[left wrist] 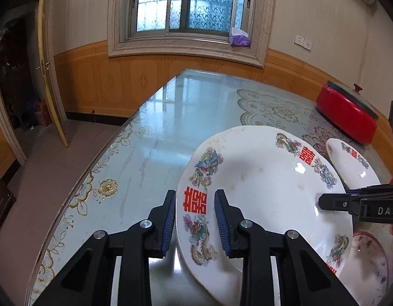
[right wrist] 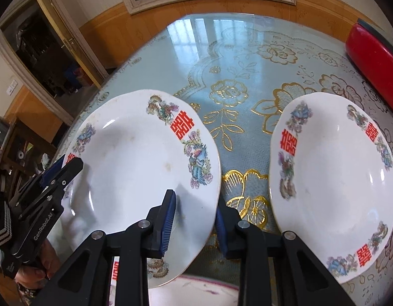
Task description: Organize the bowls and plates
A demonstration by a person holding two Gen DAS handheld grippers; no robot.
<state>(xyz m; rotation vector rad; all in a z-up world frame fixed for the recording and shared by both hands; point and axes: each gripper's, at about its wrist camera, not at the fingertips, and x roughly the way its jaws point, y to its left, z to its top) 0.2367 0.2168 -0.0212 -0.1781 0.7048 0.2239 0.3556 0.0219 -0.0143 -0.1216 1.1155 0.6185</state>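
Observation:
A white plate with red characters and dragon and phoenix prints [left wrist: 262, 186] [right wrist: 135, 163] is held tilted above the table. My left gripper [left wrist: 195, 205] straddles its left rim, one finger on each side, jaws still apart. My right gripper [right wrist: 196, 206] straddles the opposite rim the same way; it also shows in the left wrist view [left wrist: 324, 201]. The left gripper shows at the left of the right wrist view [right wrist: 66, 167]. A second matching plate [right wrist: 334, 178] [left wrist: 354, 165] lies on the table to the right. A white bowl with purple marks [left wrist: 369, 262] [right wrist: 196, 290] sits under the held plate.
The glass-topped table [left wrist: 158, 137] has a lace floral cloth [right wrist: 234, 94] under the glass. A red pot with a lid [left wrist: 349, 112] [right wrist: 372, 58] stands at the far right. The table's left edge drops to the floor. A window and a doorway are behind.

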